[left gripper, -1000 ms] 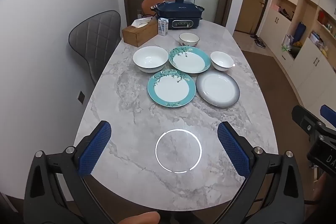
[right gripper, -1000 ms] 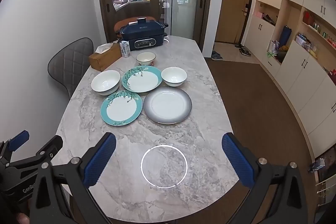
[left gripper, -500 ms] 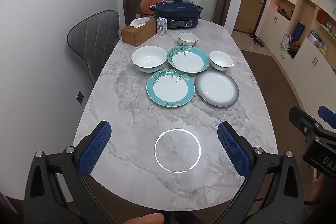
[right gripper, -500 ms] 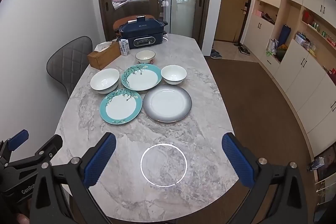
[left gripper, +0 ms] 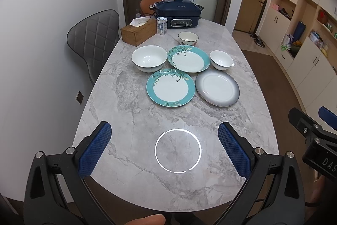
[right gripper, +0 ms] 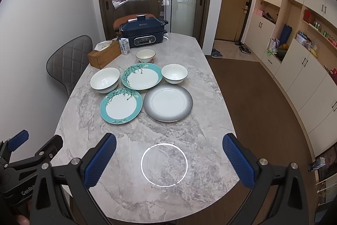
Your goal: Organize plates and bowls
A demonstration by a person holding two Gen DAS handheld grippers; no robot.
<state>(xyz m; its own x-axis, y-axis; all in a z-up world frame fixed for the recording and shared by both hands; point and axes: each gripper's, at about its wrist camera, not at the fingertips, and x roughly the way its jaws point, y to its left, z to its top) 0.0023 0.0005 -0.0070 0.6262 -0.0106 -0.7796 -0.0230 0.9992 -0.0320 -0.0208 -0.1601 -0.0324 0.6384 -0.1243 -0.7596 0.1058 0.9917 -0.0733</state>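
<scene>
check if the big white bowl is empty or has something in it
Empty: the big white bowl shows only its bare glossy inside.

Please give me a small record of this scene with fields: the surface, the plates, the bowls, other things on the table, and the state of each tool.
surface: grey marble table
plates: near teal plate; far teal plate; grey-rimmed plate
bowls: large white bowl; small white bowl; patterned bowl, farthest
stacking: none yet, all lie singly
other items: tissue box; small carton; blue electric cooker
left tool: open, holds nothing, above near table end
right tool: open, holds nothing
</scene>
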